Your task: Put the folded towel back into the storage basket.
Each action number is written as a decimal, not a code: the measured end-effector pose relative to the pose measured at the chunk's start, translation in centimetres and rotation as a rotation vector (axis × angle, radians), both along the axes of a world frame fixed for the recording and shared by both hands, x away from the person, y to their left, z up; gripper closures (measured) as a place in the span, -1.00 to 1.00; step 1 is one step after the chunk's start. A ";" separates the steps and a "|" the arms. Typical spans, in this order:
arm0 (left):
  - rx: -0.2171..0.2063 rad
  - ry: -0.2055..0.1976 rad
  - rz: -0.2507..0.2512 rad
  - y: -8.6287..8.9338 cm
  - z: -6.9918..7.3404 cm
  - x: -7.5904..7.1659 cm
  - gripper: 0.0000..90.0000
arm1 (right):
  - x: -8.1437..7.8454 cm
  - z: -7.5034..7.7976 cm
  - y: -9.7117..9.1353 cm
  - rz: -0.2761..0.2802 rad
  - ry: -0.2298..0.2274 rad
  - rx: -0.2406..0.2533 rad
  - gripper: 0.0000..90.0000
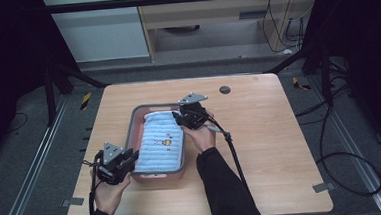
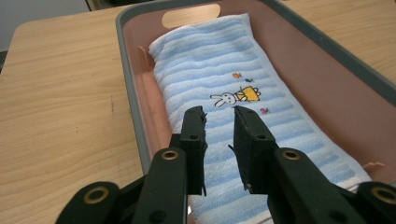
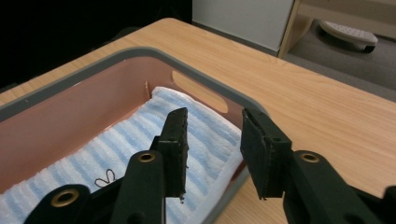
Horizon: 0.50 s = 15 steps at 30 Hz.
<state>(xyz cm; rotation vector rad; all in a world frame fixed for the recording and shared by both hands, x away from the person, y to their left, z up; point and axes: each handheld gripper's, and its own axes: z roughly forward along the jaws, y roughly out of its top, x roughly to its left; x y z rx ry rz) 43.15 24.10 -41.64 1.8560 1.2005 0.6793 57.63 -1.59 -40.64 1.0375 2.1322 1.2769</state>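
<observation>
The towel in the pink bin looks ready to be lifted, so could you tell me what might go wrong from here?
1. The right hand-held gripper straddles the bin rim at the far end, so closing could pinch the rim along with the towel.
2. The left hand-held gripper is open over the flat middle of the folded towel; its pads may slide off the thick layers.
3. Lifting one end only could unfold it.

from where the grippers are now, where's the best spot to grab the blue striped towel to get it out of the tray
Probably its two short ends, from above. The towel lies flat and folded along the pink tray, whose walls block a side approach. The left gripper is open over the near end and the right gripper open over the far end; each could pinch a soft folded edge and lift together.
</observation>
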 end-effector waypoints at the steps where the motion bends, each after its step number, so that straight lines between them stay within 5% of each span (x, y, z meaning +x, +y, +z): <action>1: -0.001 -0.003 -0.003 0.0 0.1 0.0 0.60 | -0.2 0.2 -0.4 0.000 -0.006 0.007 0.29; 15: -0.033 -0.026 -0.026 0.8 0.7 0.0 0.27 | -2.7 1.2 -8.4 -0.066 -0.026 0.096 -0.27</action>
